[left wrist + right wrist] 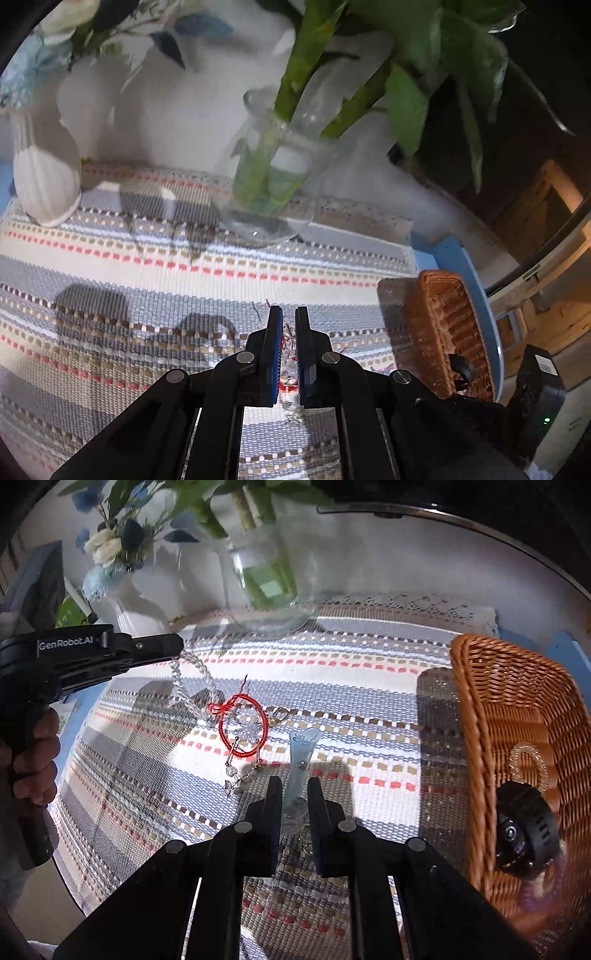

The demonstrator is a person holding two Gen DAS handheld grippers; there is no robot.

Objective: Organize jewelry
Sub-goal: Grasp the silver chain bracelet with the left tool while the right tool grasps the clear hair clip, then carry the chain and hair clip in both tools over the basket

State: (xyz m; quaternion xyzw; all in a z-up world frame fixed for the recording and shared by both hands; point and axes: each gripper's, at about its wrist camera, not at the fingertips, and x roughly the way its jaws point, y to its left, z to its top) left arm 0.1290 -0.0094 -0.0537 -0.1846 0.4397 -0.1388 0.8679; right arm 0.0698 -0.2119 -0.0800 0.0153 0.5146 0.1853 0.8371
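Right wrist view. Right gripper (294,794) low over the striped woven mat (369,716), jaws apart, with a pale blue hair clip (301,760) lying between the fingers; contact with the pads cannot be judged. Left gripper (177,644) enters from the left edge, closed on a clear bead bracelet (192,679) that hangs from its tip to the mat. Just beside the bracelet's lower end: red cord bracelet (243,725), with crystal drop earrings (236,775) at its near side. Wicker basket (517,686) at right holds a black watch (524,830) and a small bead ring (528,764). Glass vase (266,587) with green stems at the mat's far edge; white vase (125,613) of flowers left of it.
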